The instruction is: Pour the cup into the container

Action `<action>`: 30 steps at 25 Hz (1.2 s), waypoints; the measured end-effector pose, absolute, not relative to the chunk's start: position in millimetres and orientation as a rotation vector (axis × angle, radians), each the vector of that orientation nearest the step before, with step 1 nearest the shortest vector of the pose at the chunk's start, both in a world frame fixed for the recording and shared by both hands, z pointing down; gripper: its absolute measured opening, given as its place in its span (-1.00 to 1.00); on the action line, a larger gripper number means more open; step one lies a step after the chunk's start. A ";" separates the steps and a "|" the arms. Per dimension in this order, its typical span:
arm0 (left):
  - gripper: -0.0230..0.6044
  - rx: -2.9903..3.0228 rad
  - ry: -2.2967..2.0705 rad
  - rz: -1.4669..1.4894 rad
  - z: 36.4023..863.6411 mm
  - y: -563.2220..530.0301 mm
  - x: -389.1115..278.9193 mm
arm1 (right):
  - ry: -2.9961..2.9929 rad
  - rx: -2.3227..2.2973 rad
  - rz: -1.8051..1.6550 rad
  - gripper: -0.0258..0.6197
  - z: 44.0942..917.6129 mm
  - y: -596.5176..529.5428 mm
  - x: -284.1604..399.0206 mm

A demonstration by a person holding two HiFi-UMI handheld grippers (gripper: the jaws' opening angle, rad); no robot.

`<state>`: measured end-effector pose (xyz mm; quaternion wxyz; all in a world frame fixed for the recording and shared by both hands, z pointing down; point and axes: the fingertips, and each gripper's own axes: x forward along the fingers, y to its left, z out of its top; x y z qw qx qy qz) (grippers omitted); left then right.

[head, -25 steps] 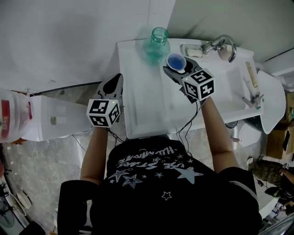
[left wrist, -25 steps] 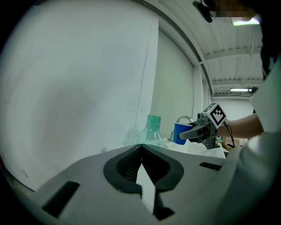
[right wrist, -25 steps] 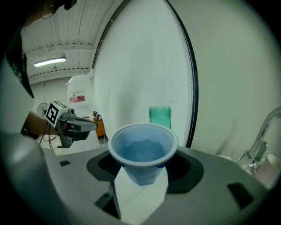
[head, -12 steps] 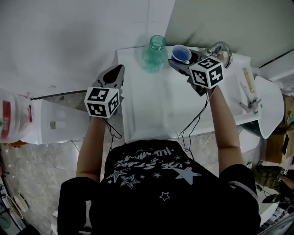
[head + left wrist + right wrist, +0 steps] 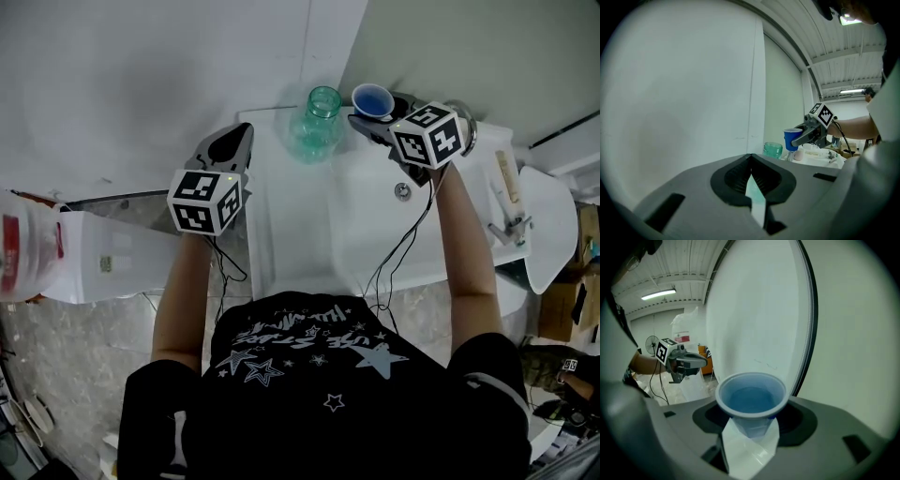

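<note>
A blue plastic cup (image 5: 372, 99) stands upright between the jaws of my right gripper (image 5: 377, 116), which is shut on its lower wall. In the right gripper view the cup (image 5: 751, 398) shows a level liquid surface inside, and the white pads (image 5: 761, 441) press its base. A green glass jar (image 5: 319, 116) with an open mouth stands on the white sink counter (image 5: 291, 234), just left of the cup. My left gripper (image 5: 233, 148) hangs left of the counter, empty, jaws together. The left gripper view shows the jar (image 5: 773, 149) and the held cup (image 5: 791, 139) ahead.
A chrome faucet (image 5: 461, 111) rises behind my right gripper, above the basin with its drain (image 5: 402, 191). A white box (image 5: 103, 255) and a plastic bag (image 5: 21, 246) lie at the left. A white wall stands close behind the counter.
Both grippers have risen and moved toward the wall. The cup has stayed upright and now sits level with the jar's mouth, to its right.
</note>
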<state>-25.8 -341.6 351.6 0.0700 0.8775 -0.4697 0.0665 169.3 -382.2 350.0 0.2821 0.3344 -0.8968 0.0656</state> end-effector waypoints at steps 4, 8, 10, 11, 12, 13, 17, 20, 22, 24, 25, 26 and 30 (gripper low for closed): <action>-0.89 2.643 -1.413 0.185 347.6 -354.0 -26.1 | -2.360 0.888 0.119 -0.04 347.4 -394.6 171.8; -0.89 2.642 -1.410 0.190 347.6 -365.5 -24.8 | -2.315 0.861 0.076 -0.04 350.1 -405.8 171.4; -0.89 2.642 -1.406 0.193 348.9 -369.9 -23.3 | -2.289 0.847 0.046 -0.04 352.0 -410.3 171.1; -0.89 2.641 -1.403 0.193 350.0 -371.5 -22.4 | -2.274 0.839 0.027 -0.04 353.0 -412.1 170.8; -0.89 2.639 -1.400 0.193 351.4 -372.8 -21.7 | -2.258 0.830 0.008 -0.04 354.1 -413.5 170.4; -0.89 2.636 -1.397 0.194 353.0 -373.7 -21.0 | -2.243 0.819 -0.011 -0.04 355.3 -414.5 169.6; -0.89 2.629 -1.387 0.201 359.2 -375.0 -18.9 | -2.182 0.780 -0.086 -0.04 360.0 -417.9 167.0; -0.89 2.626 -1.380 0.201 362.6 -375.5 -17.7 | -2.138 0.772 -0.139 -0.04 360.3 -421.8 168.5; -0.89 2.624 -1.379 0.200 363.8 -376.5 -17.9 | -2.108 0.760 -0.164 -0.04 361.0 -423.9 168.9; -0.89 2.622 -1.378 0.199 364.2 -377.4 -18.4 | -2.079 0.744 -0.181 -0.05 362.4 -425.0 169.0; -0.89 2.622 -1.377 0.199 364.4 -377.9 -18.4 | -2.067 0.738 -0.188 -0.05 363.0 -425.4 169.0; -0.89 2.621 -1.376 0.198 364.9 -378.4 -18.3 | -2.056 0.733 -0.196 -0.05 363.2 -425.8 168.7; -0.89 2.621 -1.367 0.197 366.8 -380.2 -17.5 | -2.027 0.716 -0.225 -0.05 361.8 -425.8 165.1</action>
